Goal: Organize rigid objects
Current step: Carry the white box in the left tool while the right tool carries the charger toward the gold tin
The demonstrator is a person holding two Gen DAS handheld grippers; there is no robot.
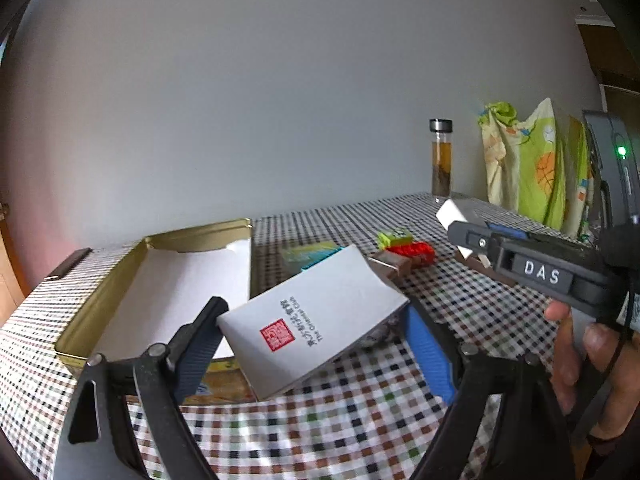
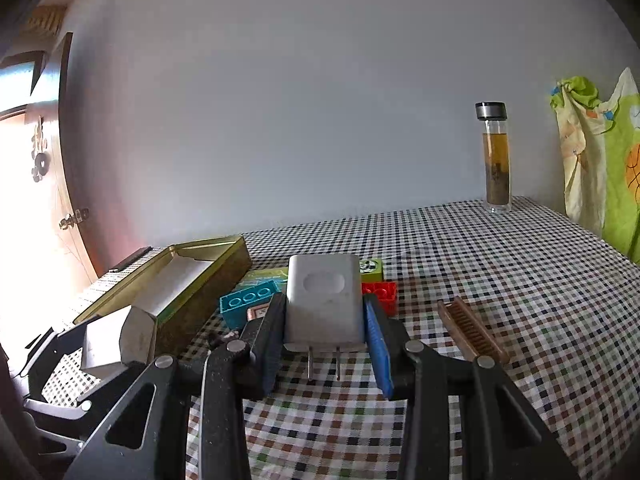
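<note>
2 grippers each carry 1 rigid item above the checked tablecloth (image 2: 480, 280). The left gripper (image 1: 316, 340) stands wide, clamped across the white rectangular cardboard box with a red seal (image 1: 316, 320); this box is judged light and crushable, so grip its short edges gently. The right gripper (image 2: 324, 332) is narrowed onto the flat sides of the white plastic 2-pin wall charger (image 2: 323, 300), prongs pointing back toward the camera; the casing looks stiff, smooth and possibly slippery. The open gold metal tin with a white liner (image 1: 160, 280) lies nearby, toward the left.
</note>
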